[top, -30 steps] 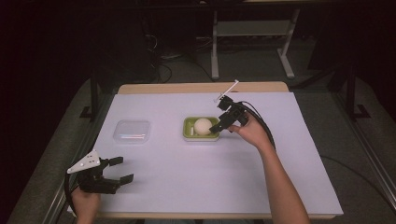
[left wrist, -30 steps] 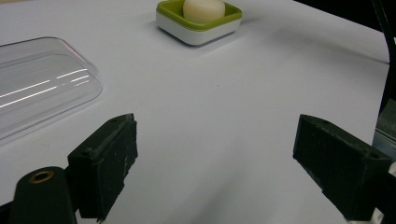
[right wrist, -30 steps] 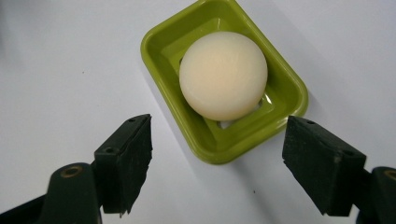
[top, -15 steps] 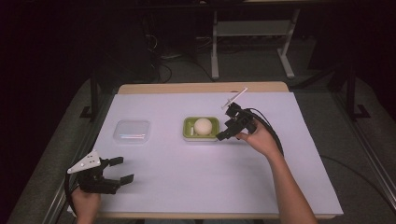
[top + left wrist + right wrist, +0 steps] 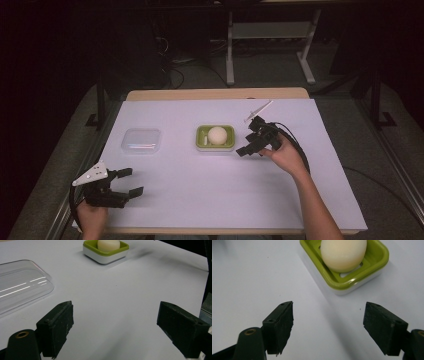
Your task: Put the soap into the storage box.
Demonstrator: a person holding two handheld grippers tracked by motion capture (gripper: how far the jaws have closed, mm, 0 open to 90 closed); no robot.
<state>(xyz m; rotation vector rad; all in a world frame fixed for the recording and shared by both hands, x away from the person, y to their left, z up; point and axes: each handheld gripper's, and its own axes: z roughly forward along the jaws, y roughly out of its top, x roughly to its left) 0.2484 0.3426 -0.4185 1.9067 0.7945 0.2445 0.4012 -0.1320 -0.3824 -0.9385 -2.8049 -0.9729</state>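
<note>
No text, label, brand, number or sign can be read on anything in these pictures.
</note>
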